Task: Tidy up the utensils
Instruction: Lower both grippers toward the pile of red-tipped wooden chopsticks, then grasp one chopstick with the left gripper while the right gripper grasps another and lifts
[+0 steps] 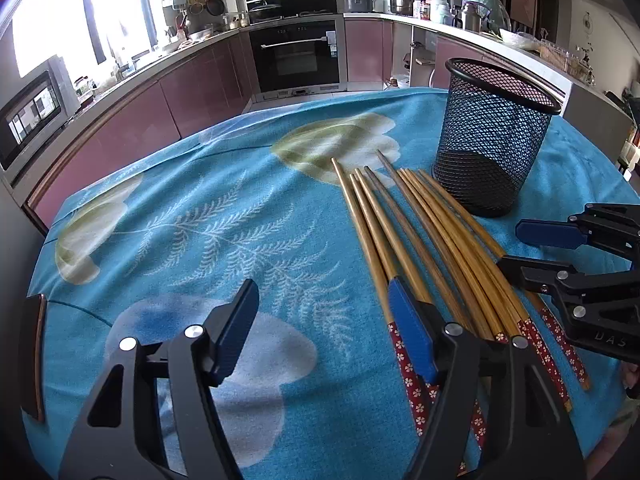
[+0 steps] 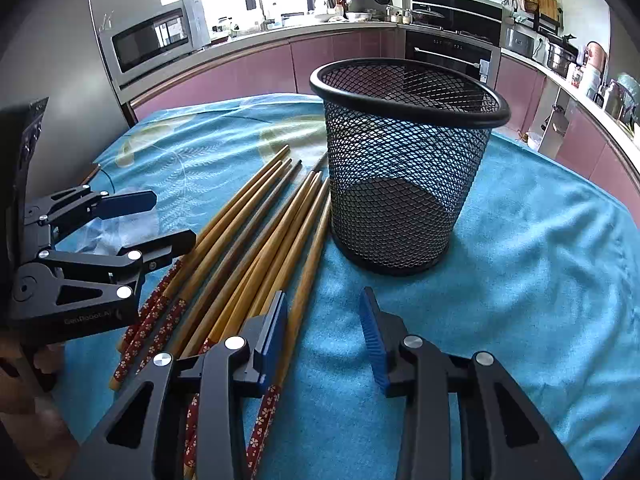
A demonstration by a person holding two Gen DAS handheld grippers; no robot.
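Chopsticks (image 1: 416,236), a loose fan of long bamboo sticks with red flower-patterned handle ends, lie flat on the blue leaf-print tablecloth (image 1: 200,220), between the two claws and just short of the black wire-mesh cup (image 2: 404,168) standing upright ahead of them. The left claw (image 1: 324,332) is spread, its right-hand finger lying over the outermost sticks while the other finger hangs over bare cloth; nothing is pinched. The right claw (image 2: 324,340) is also parted, its left-hand pad at the edge of the bundle with one stick running under it; it grips nothing.

Each stick's long axis runs away from the claws, tapered tips pointing toward the cup, patterned handles nearest the claws.

Risks, judged from here: with fingers sitting on top of the fan rather than astride it, closing could roll the round sticks sideways and scatter them, or catch only one or two. Sticks lifted near the handles may droop and strike the light cup's rim, tipping it.
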